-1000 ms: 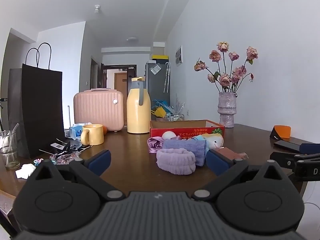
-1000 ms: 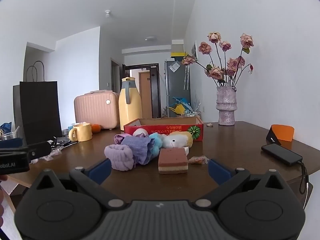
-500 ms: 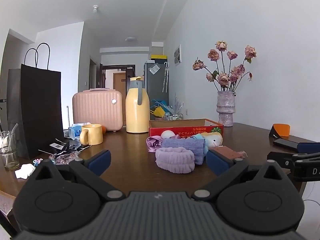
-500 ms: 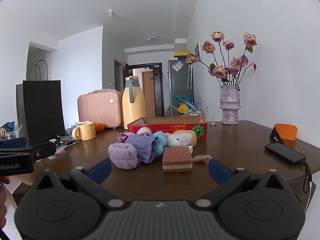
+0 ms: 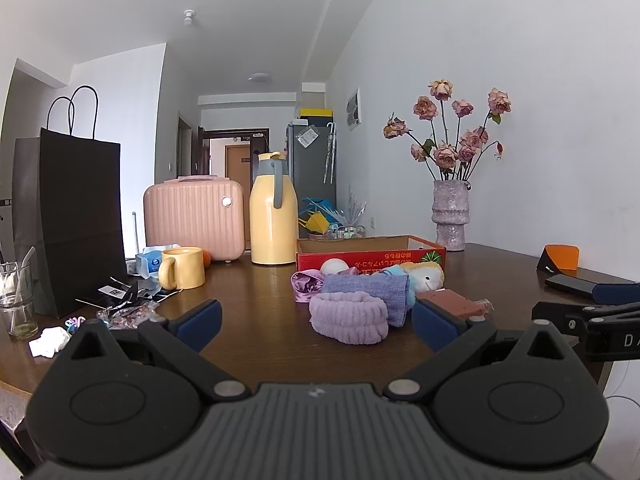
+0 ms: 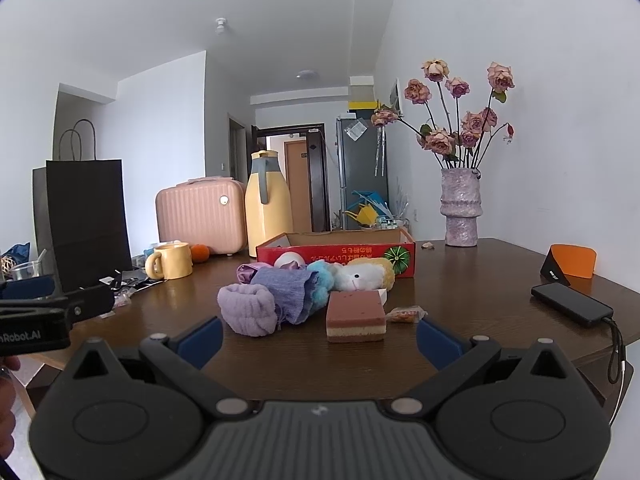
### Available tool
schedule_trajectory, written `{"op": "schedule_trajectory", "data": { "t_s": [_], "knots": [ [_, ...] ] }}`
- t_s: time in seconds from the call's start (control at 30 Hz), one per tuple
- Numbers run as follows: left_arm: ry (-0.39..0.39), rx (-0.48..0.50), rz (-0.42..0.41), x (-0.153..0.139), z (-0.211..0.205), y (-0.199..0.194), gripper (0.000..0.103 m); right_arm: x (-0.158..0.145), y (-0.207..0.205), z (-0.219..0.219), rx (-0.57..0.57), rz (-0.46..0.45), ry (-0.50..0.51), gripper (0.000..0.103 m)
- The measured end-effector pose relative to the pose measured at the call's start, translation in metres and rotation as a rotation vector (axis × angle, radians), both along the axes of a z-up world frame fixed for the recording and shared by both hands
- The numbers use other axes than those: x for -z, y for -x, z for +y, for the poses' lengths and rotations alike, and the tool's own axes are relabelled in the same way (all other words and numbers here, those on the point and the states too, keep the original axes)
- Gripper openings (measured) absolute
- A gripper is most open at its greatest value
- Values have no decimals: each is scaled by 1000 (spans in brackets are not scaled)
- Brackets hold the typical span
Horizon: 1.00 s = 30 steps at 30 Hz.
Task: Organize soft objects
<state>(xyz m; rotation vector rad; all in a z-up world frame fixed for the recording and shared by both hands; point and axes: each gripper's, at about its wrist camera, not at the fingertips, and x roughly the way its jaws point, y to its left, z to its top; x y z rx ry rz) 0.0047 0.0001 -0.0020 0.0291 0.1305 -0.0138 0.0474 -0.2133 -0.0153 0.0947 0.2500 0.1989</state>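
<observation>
Both views have crept slightly nearer the pile since a second ago; nothing on the desk [image 6: 460,280] has been shifted. The left hand-held gripper [image 5: 316,320] and the right hand-held gripper [image 6: 320,332] each hover low over the near edge with fingers spread wide and nothing between them, which looks like lining up for a first pick.

The soft things lie bunched in the middle of the desk, just in front of the red cardboard box [image 6: 340,250]: a lilac terry headband [image 6: 248,314] nearest on the left, a blue-purple folded cloth [image 6: 288,288] leaning on it, a shiny purple scrunchie [image 5: 306,284] behind, a white-and-yellow plush toy [image 6: 360,276] with a fluffy blue piece beside it, and a layered brown sponge [image 6: 355,316] on the right. Heaped so close to the box, they seem staged for loading into it.

The box is open-topped; its inside is hidden from this low angle. A pale ball [image 6: 290,259] sits against its front wall, apparently outside.

Off to the left stand a yellow mug [image 5: 182,268], a yellow thermos [image 5: 273,220] and a black paper bag [image 5: 78,220]; their contents are not visible.
</observation>
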Motion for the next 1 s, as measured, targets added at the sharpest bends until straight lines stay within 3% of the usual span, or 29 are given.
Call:
{"op": "schedule_trajectory", "data": {
  "t_s": [1.0],
  "knots": [
    [-11, 9, -8, 1, 0, 0, 103, 2, -2, 4, 0, 4, 2, 103]
  ]
}}
